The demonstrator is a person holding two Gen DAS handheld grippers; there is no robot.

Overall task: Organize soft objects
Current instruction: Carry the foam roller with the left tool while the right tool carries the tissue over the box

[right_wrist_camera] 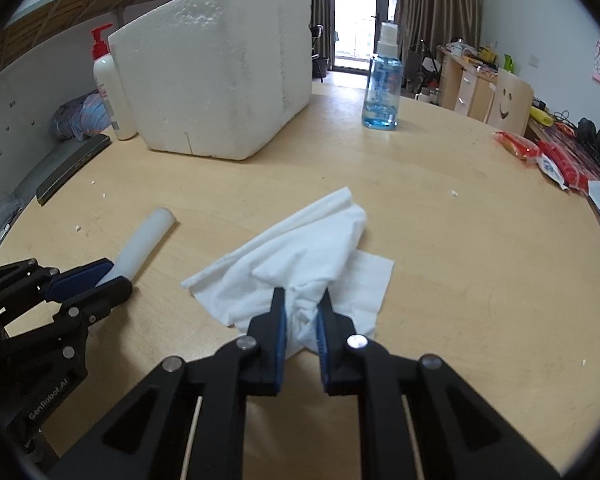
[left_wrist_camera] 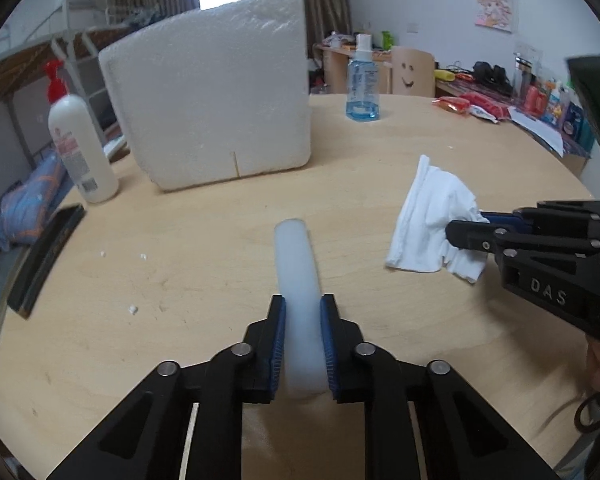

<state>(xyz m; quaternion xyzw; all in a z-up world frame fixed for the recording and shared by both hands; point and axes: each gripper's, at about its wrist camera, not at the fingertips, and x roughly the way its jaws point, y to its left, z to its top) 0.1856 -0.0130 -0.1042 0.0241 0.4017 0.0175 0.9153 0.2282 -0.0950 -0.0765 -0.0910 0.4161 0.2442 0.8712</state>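
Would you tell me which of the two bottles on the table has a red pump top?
The white lotion bottle left of the foam box; the blue-liquid bottle has a white sprayer.

This place is a lived-in bedroom, probably a dormitory room. A loft bed frame [left_wrist_camera: 60,36] with metal rails stands on the left, and bedding [left_wrist_camera: 24,208] lies under it. Brown curtains [right_wrist_camera: 436,0] hang beside a balcony door [right_wrist_camera: 356,12]. A cluttered wooden desk [right_wrist_camera: 472,80], a chair with a smiling face [left_wrist_camera: 412,72] and a cartoon poster [left_wrist_camera: 495,8] on the wall show that somebody lives here.
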